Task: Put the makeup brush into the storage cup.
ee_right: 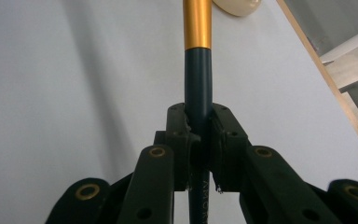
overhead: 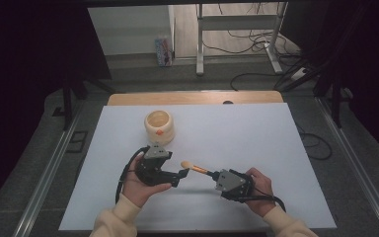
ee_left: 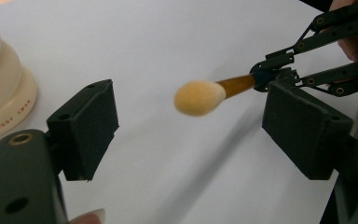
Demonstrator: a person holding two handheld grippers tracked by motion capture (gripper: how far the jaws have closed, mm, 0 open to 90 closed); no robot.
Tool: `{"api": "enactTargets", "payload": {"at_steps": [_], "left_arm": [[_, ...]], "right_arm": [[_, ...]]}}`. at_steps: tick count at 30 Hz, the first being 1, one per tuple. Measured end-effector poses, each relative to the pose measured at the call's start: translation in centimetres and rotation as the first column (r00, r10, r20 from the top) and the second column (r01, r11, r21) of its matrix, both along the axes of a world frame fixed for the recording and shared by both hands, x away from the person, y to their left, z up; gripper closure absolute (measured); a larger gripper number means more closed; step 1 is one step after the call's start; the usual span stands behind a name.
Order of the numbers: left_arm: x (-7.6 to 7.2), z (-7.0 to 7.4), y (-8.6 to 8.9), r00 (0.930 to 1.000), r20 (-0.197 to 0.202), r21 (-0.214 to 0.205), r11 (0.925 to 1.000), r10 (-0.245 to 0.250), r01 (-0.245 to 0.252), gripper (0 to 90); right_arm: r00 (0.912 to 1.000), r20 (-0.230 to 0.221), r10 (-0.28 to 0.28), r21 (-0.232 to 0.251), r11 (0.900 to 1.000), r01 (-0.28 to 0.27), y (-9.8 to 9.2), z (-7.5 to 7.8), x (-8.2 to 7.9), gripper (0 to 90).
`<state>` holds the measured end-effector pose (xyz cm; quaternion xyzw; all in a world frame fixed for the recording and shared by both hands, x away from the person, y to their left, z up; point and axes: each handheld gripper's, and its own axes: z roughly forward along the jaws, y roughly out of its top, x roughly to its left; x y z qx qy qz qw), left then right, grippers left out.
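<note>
Looks like mid-handover of brush (overhead: 193, 168), held in air above table (overhead: 256, 143) toward near edge, centre. R gripper (overhead: 216, 175) clamped on dark handle; L gripper (ee_left: 191, 126) wide open, tuft betw. pads, not touching. Next, prob.: slide L along to gold ferrule, close, then release R. Cup (overhead: 159, 126) toward far-left.

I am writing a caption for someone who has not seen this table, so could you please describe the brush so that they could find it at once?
On the white table, look near the front edge, between the person's two hands. The brush is held off the surface in the shut right hand-held gripper, its tip pointing at the open left hand-held gripper. Unlike the cream pot behind it, it is thin, with a dark handle, gold collar and fluffy orange tip.
</note>
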<state>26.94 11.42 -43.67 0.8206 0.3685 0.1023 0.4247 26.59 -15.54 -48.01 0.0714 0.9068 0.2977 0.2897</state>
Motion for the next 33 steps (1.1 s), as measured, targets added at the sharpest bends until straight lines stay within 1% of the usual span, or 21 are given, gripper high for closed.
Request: {"api": "enactTargets", "payload": {"at_steps": [2, 4, 7, 11, 14, 18, 21, 25, 29, 33], "left_arm": [[-0.1, -0.1, 0.2, 1.0000, -0.003, -0.007, 1.0000, 0.003, -0.003, 18.6], [-0.2, -0.3, 0.5, 1.0000, -0.006, -0.007, 1.0000, 0.000, 0.000, 18.4], [-0.4, -0.5, 0.8, 0.9999, -0.007, -0.007, 0.9999, 0.009, -0.009, 18.4], [-0.6, -0.8, 1.4, 0.9998, -0.008, -0.013, 0.9997, 0.020, -0.021, 18.4], [-0.8, -1.2, 1.7, 0.9994, -0.021, -0.019, 0.9994, 0.028, -0.029, 18.4], [-0.9, -1.9, 2.3, 0.9981, -0.049, -0.016, 0.9991, 0.038, -0.039, 18.4], [-1.0, -2.2, 2.6, 0.9972, -0.063, -0.020, 0.9989, 0.041, -0.042, 18.4], [-1.2, -2.5, 3.0, 0.9960, -0.074, -0.033, 0.9981, 0.050, -0.052, 18.4], [-1.3, -2.7, 3.3, 0.9949, -0.081, -0.039, 0.9973, 0.059, -0.063, 18.4], [-1.4, -3.0, 3.5, 0.9940, -0.087, -0.040, 0.9967, 0.067, -0.070, 18.5]], "right_arm": [[1.0000, 0.007, 0.000, -0.002, 1.0000, 0.000, -0.1, 0.1, 0.1, 78.9], [1.0000, 0.003, -0.004, 0.002, 1.0000, 0.004, -0.1, 0.1, 0.1, 78.9], [0.9999, 0.010, -0.009, 0.001, 1.0000, 0.009, -0.2, 0.2, 0.1, 78.9], [0.9998, 0.008, -0.016, 0.012, 0.9998, 0.016, -0.4, 0.2, 0.2, 78.9], [0.9998, 0.006, -0.021, 0.010, 0.9997, 0.021, -0.4, 0.3, 0.2, 79.0], [0.9996, 0.000, -0.027, 0.024, 0.9993, 0.027, -0.5, 0.4, 0.3, 79.2], [0.9992, -0.019, -0.034, 0.050, 0.9981, 0.035, -0.7, 0.5, 0.4, 79.2], [0.9974, -0.056, -0.045, 0.110, 0.9925, 0.051, -1.0, 0.8, 0.7, 79.2], [0.9933, -0.100, -0.057, 0.173, 0.9822, 0.074, -1.5, 1.0, 1.1, 79.2], [0.9885, -0.136, -0.066, 0.213, 0.9724, 0.094, -1.8, 1.1, 1.3, 79.2]]}}
